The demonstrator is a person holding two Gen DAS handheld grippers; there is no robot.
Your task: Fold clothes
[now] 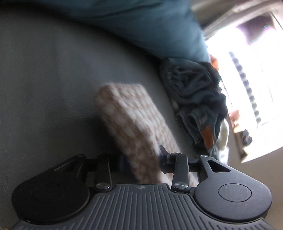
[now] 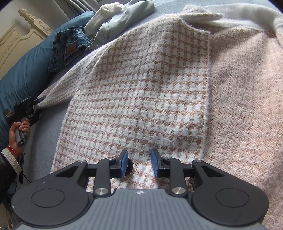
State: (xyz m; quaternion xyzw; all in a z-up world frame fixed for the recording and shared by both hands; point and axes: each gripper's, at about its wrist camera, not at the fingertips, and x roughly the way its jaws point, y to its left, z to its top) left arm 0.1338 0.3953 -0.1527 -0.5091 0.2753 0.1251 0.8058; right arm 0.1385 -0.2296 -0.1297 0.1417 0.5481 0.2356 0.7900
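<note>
A fuzzy pink-and-white checked sweater lies spread on the grey bed, one part folded over with its plain pink inside showing on the right. My right gripper hovers open just above the sweater's near hem, blue pads apart with nothing between them. My left gripper, held in a hand at the far left of the right wrist view, is shut on the end of the sweater's sleeve. In the left wrist view that sleeve runs out from between the left gripper's fingers, blurred by motion.
A blue pillow lies along the bed's left side with crumpled jeans against it. Pale blue and white garments are heaped at the far edge. A cream carved headboard stands behind. A bright window shows in the left wrist view.
</note>
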